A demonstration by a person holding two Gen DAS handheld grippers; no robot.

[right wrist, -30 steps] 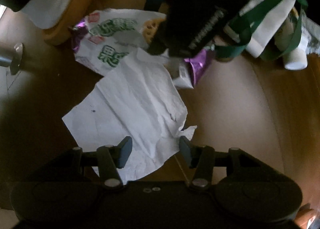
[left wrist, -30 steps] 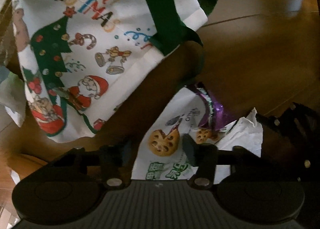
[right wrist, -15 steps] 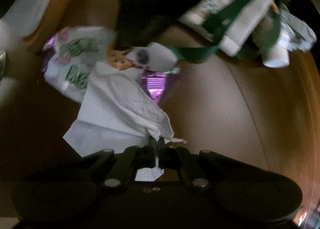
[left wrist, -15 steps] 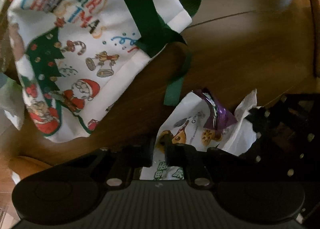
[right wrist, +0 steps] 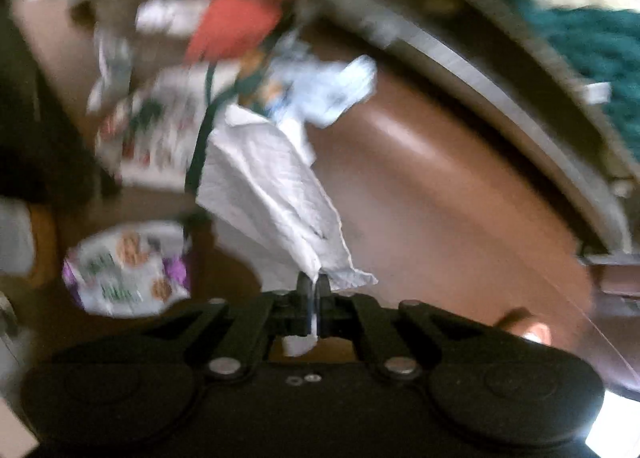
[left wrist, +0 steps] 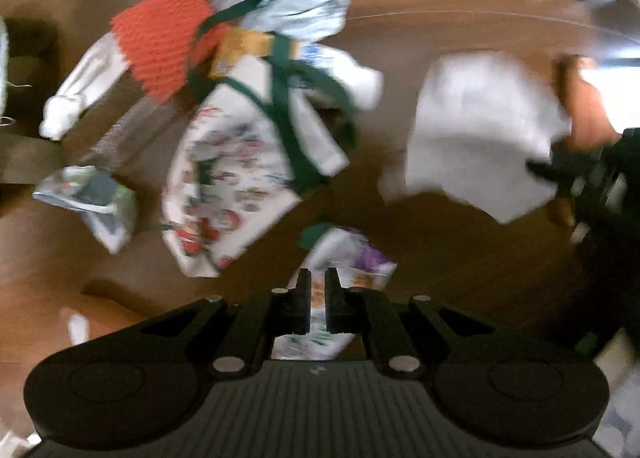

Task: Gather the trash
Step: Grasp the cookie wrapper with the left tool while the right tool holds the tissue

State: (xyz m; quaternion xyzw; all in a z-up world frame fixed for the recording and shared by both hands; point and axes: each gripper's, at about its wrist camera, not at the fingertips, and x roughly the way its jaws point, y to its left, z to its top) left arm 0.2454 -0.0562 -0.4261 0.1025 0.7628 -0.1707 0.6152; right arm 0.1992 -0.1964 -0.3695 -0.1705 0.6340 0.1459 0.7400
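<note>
My left gripper (left wrist: 318, 278) is shut on the white and purple cookie wrapper (left wrist: 352, 258), which hangs lifted off the brown table. The same wrapper (right wrist: 128, 270) shows at the lower left of the right wrist view. My right gripper (right wrist: 313, 285) is shut on a corner of the crumpled white paper napkin (right wrist: 272, 194), which dangles below it. That napkin (left wrist: 480, 138) appears at the right of the left wrist view, beside the other gripper (left wrist: 544, 172). A white Christmas tote bag (left wrist: 236, 178) with green straps lies on the table. Both views are blurred by motion.
Around the bag lie an orange knitted cloth (left wrist: 164, 42), a pale blue crumpled wrapper (left wrist: 304, 6), a white piece (left wrist: 76, 98) and a small printed packet (left wrist: 92, 202). The table's metal-trimmed rim (right wrist: 500, 98) curves at the upper right, with a green knitted fabric (right wrist: 592, 38) beyond it.
Both grippers closed, the left on the cookie wrapper and the right on the napkin's corner, then rose well above the table with them. The bag and litter now look smaller.
</note>
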